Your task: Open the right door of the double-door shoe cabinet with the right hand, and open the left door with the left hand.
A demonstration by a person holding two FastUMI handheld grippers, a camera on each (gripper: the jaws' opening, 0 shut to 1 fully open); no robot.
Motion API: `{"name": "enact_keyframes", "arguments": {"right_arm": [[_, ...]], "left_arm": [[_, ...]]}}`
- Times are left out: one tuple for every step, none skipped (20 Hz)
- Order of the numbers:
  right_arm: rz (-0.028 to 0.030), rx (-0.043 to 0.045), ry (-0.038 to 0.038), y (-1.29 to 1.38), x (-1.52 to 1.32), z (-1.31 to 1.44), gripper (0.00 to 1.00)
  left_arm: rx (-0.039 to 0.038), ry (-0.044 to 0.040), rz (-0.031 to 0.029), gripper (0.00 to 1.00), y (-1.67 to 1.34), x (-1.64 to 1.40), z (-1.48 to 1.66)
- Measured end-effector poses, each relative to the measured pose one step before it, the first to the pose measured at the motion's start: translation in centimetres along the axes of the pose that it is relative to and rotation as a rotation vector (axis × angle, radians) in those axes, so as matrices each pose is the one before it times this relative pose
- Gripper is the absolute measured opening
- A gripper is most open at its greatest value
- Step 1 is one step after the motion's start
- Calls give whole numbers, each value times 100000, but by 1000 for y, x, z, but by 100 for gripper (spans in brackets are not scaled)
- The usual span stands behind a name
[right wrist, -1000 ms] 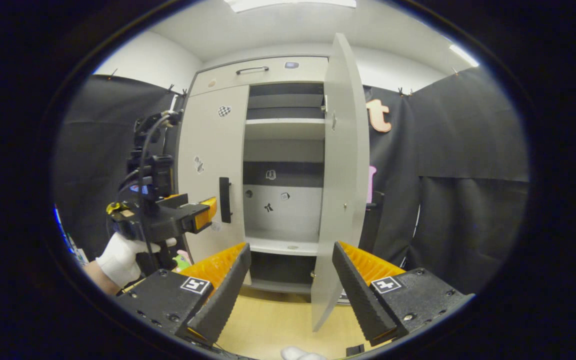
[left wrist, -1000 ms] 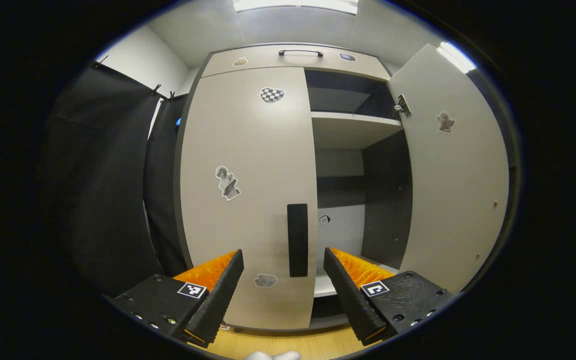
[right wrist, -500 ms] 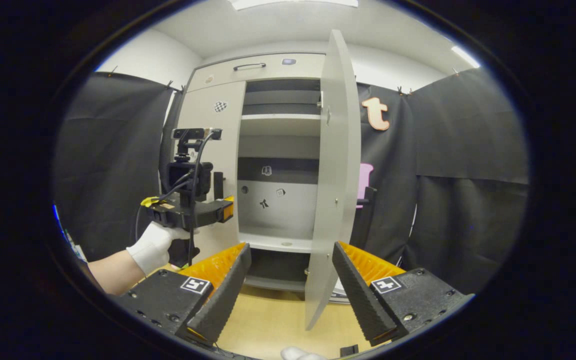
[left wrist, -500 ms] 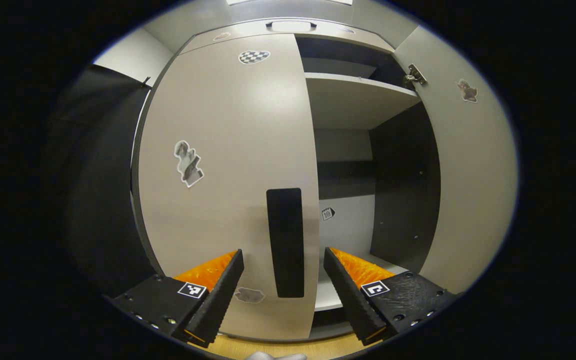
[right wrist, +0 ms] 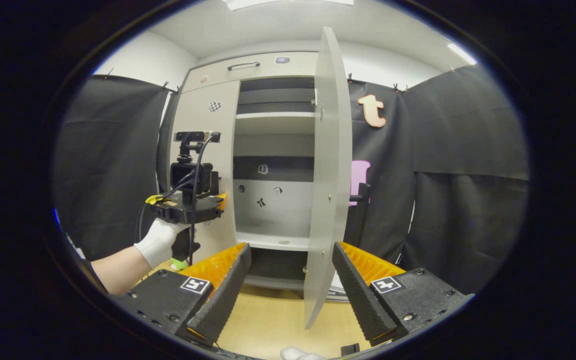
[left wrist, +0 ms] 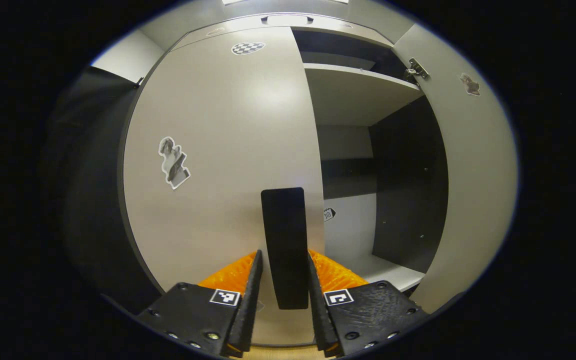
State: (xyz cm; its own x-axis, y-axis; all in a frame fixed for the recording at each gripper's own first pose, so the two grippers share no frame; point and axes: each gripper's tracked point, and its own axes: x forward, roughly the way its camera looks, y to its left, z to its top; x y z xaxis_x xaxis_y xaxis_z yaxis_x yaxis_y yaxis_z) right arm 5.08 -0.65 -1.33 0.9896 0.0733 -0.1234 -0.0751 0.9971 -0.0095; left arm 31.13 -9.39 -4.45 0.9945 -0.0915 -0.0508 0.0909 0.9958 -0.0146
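Note:
The pale shoe cabinet's left door (left wrist: 218,150) stands closed, with a black vertical handle (left wrist: 283,225) near its right edge. My left gripper (left wrist: 284,257) is shut on that handle, one finger on each side. The right door (left wrist: 473,175) hangs wide open, baring the shelves (left wrist: 353,95). In the right gripper view the open right door (right wrist: 330,175) is seen edge-on, and my right gripper (right wrist: 290,265) stands open a short way before it, holding nothing. The left gripper (right wrist: 203,205), held by a gloved hand (right wrist: 160,240), is at the left door (right wrist: 208,145).
A drawer with a dark handle (right wrist: 243,65) runs along the cabinet's top. Black cloth (right wrist: 468,175) hangs on both sides. The wooden floor (right wrist: 268,320) lies below my right gripper. A small green thing (right wrist: 180,263) sits low by the cabinet's left foot.
My left gripper moved up to the left door and its fingers closed around the black handle. The right gripper stayed open, drifting slightly against the open right door.

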Motion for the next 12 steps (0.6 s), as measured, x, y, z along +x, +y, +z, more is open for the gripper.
{"name": "enact_keyframes", "arguments": {"right_arm": [[173,229,125,55,-67,-123,100],[175,140,182,101,-56,-45,100],[317,267,396,126,-68,-196,100],[552,396,484,152,-61,-120,100],[429,391,684,32,-58,-201,100],[396,178,307,69,-142,-70,100],[-75,105,-198,-31,-180,80,99],[-198,-29,-406,-28,-196,149,100],[-11,-150,-622,-18,-148,138,100],[14,-151,-142,22,-131,77,99],[255,-114,76,29,-167,-12,99],[259,23,77,126,-130,-23,100]], "left_arm": [[977,264,231,31,98,-186,-35],[-701,-360,389,29,89,144,9],[-987,409,537,22,26,162,-146],[-1618,-86,447,20,72,224,57],[-1210,-48,499,13,0,-28,-28],[-43,-57,-127,19,20,-87,80],[282,494,-375,5,40,-493,-47],[-378,35,-500,5,-137,334,-92],[510,164,-814,3,46,-44,31],[-131,-153,-647,3,15,-193,44],[-554,385,-712,3,-41,-72,1],[-834,56,-710,3,-27,-290,69]]}}
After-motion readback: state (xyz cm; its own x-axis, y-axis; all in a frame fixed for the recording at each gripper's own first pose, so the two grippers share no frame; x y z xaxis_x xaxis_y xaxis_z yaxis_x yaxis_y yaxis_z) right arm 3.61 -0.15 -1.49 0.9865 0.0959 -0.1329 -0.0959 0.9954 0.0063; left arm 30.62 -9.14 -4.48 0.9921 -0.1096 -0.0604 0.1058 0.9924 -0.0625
